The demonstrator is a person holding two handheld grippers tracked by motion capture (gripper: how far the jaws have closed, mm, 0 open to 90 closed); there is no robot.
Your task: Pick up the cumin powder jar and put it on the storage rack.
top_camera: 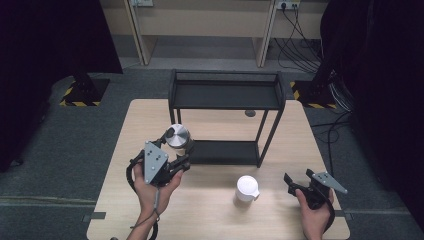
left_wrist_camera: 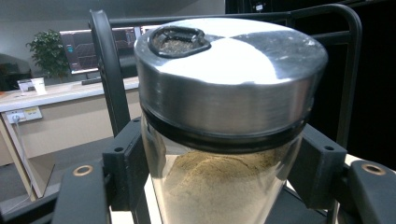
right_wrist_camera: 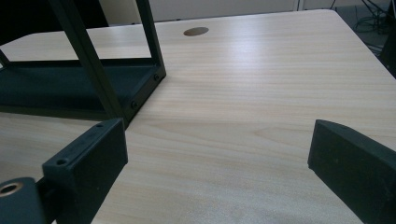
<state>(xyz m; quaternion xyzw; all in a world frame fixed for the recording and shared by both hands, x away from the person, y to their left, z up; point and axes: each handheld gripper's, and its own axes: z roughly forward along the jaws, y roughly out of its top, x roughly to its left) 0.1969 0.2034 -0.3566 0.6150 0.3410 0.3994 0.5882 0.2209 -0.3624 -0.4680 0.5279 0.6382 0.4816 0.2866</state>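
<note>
Jar (left_wrist_camera: 224, 140) base lies cut off below the left claw (left_wrist_camera: 224, 168) pinching it; right claw (right_wrist_camera: 219, 158) spread.

No text, label, brand or number is legible anywhere; the distant monitor screens (left_wrist_camera: 93, 46) are too blurred to read.

The rack (top_camera: 227, 117) is standing at the worktop's (top_camera: 210, 212) far edge — jar (top_camera: 178, 136) sitting left of it, cup (top_camera: 247, 188) in front.
</note>
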